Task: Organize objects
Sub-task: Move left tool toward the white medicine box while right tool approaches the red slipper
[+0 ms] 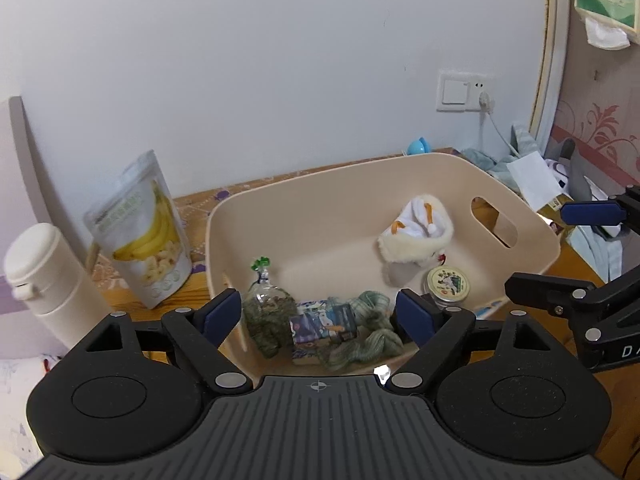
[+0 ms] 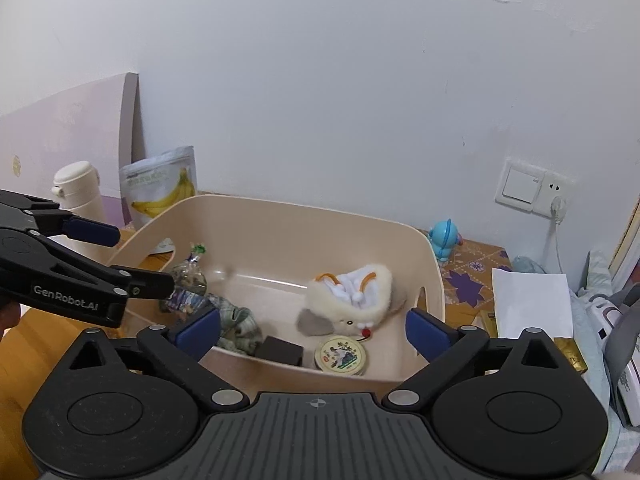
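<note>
A beige plastic bin stands on the wooden table. Inside it lie a fluffy white pouch, a round tin, a small glass bottle, a printed box, green knitted cloth and a dark block. My left gripper hovers open over the bin's near edge, nothing between its fingers. My right gripper is open too, above the bin's near wall, empty.
A banana-chip pouch and a cream flask stand left of the bin. A blue toy sits behind it. Paper, cloth and gold packets lie to the right, below a wall socket.
</note>
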